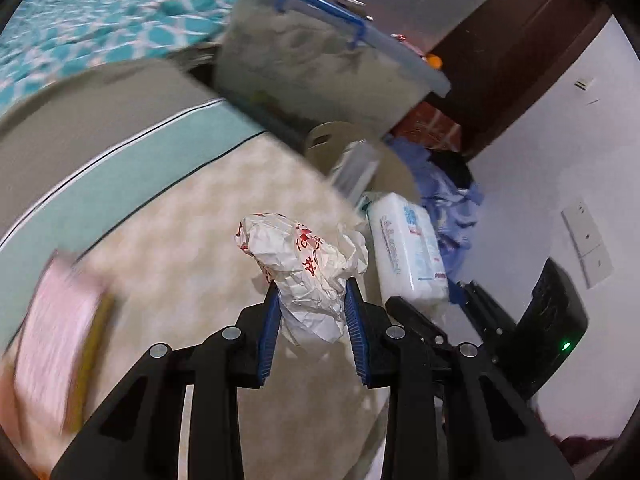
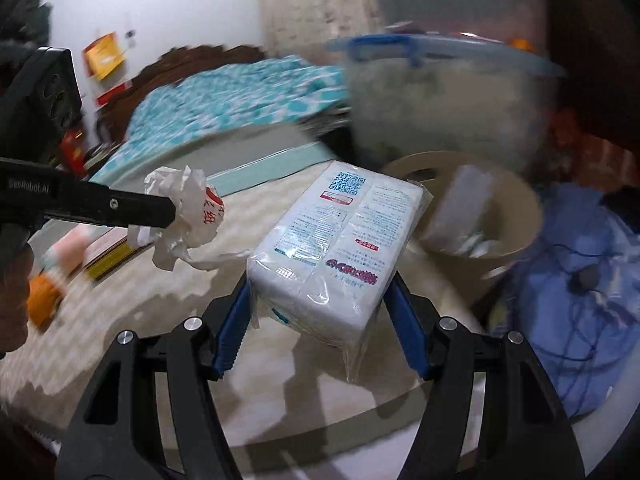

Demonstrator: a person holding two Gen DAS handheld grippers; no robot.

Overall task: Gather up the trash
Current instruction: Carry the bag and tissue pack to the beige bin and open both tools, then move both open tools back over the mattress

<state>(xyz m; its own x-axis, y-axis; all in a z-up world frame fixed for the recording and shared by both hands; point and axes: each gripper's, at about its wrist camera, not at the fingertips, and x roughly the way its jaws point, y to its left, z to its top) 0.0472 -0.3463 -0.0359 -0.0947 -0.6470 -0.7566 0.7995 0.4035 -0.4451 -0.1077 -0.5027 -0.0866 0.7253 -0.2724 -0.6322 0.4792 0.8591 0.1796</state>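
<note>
The left gripper (image 1: 310,284) clenches a crumpled paper wad (image 1: 302,264) above the tabletop (image 1: 192,248). The right gripper (image 2: 320,284) grasps a tissue pack (image 2: 332,240).

A teal patterned bedspread (image 2: 224,96) lies behind a lidded plastic storage box (image 2: 444,92) and blue cloth (image 2: 580,264).

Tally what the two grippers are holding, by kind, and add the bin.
Crumpled paper wrapper: 1, in the left gripper
Tissue pack: 1, in the right gripper
Beige bin: 1, beyond the pack
Total: 3
</note>
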